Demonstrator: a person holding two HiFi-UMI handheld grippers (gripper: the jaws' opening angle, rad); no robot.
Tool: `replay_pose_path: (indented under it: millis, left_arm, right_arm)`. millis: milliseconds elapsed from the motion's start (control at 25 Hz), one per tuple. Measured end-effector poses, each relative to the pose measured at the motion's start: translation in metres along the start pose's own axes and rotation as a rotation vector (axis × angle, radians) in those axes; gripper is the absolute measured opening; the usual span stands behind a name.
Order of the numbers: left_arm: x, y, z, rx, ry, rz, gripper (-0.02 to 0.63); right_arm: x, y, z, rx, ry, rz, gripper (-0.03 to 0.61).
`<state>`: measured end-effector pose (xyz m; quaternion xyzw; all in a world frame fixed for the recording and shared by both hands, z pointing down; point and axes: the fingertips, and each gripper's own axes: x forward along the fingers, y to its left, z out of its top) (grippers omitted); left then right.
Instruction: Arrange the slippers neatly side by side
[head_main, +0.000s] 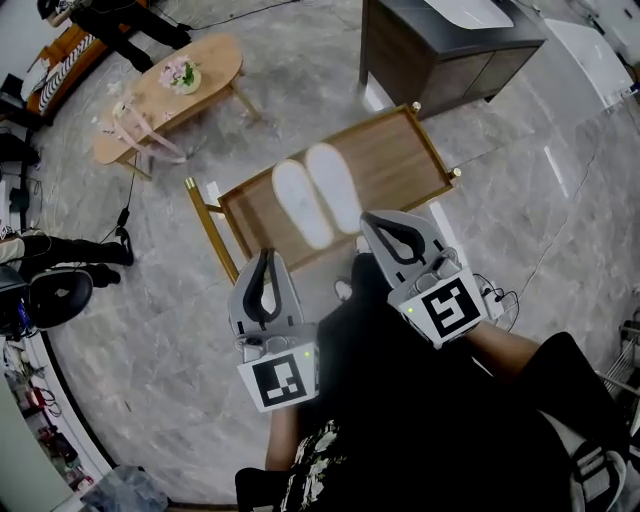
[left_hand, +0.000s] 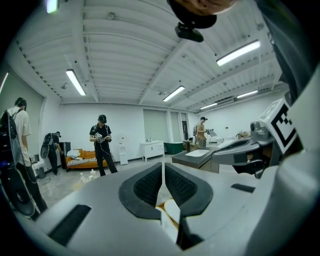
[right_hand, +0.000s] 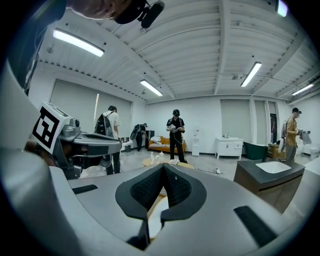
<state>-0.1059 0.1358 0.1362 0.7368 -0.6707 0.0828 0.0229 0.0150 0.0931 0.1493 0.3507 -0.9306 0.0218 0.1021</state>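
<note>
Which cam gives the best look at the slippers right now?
Head view. Both white slippers show whole, lying side by side on the wooden rack. The left gripper view and the right gripper view each catch only a pale sliver beneath the closed jaws, probably slipper, too little to judge alignment.

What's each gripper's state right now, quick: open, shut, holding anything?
Left grey two-jaw gripper: closed, nothing between its jaws.
Right grey two-jaw gripper: closed, nothing between its jaws.
</note>
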Motion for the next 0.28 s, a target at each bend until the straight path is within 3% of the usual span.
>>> replay_pose_path:
  millis: [280]
  left_arm:
    - [-0.007, -0.0032, -0.0062, -0.016, -0.006, 0.012, 0.018]
  right_arm:
    - [-0.0033, 0.0078, -0.0089, 0.022, 0.025, 0.02, -0.002]
